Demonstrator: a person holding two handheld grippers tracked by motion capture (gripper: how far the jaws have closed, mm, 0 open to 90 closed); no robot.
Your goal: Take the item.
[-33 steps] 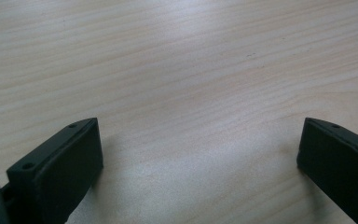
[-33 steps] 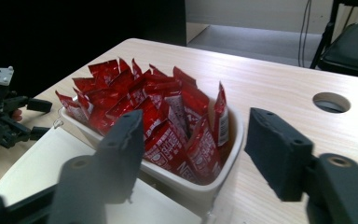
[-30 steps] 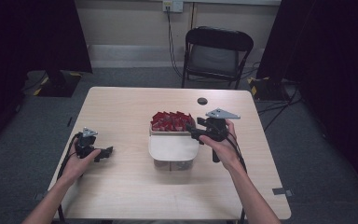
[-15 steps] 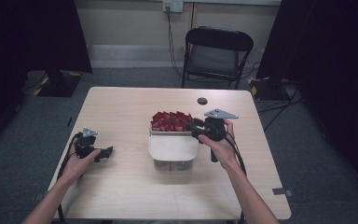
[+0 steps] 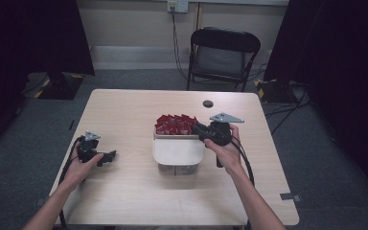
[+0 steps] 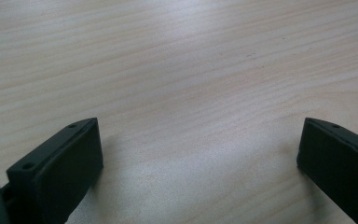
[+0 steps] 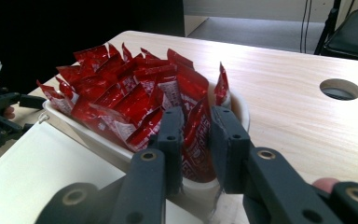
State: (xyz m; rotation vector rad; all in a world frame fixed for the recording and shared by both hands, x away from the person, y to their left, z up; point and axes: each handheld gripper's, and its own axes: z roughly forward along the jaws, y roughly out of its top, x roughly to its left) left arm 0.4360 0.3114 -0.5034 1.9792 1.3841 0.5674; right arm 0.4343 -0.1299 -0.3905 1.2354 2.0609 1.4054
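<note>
A white tub (image 5: 178,137) near the table's middle holds several red sauce packets (image 5: 174,123), standing upright and packed tight (image 7: 121,88). My right gripper (image 5: 200,130) is at the tub's right rim. In the right gripper view its jaws (image 7: 196,122) are shut on one red packet (image 7: 195,144) at the near edge of the tub (image 7: 235,105). My left gripper (image 5: 110,156) rests low on the table at the left, well apart from the tub. Its jaws (image 6: 196,140) stand wide open over bare wood with nothing between them.
A flat white lid or tray (image 5: 178,151) lies just in front of the tub, over a clear container (image 5: 177,168). A round cable hole (image 5: 208,103) is in the table behind the tub. A black folding chair (image 5: 223,52) stands beyond the far edge.
Almost nothing: my right gripper stays at the tub's right rim with only a slight shift, and my left gripper has not moved.
</note>
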